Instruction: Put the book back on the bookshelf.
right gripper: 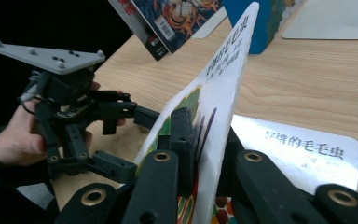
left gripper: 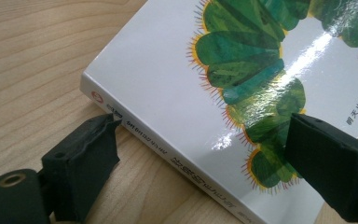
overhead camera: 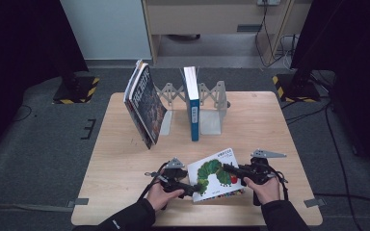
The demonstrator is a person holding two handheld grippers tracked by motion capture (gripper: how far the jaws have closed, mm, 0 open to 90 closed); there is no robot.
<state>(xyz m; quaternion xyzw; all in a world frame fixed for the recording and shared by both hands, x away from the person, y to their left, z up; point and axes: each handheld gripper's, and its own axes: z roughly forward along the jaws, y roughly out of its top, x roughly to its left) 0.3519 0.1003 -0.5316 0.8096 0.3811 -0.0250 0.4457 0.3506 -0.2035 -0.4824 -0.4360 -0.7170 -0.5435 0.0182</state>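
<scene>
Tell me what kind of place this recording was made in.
Probably a lab or recording room: a wooden table on grey carpet, black-and-yellow taped stand bases at the sides, loose cables on the floor.

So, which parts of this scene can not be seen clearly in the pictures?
- White caterpillar picture book: the page under the lifted cover is hidden by that cover, right gripper view.
- Right gripper: pad faces hidden by the cover they clamp.
- Upright blue book: title too small, high view.
- Left gripper: body cut off by the bottom edge.
</scene>
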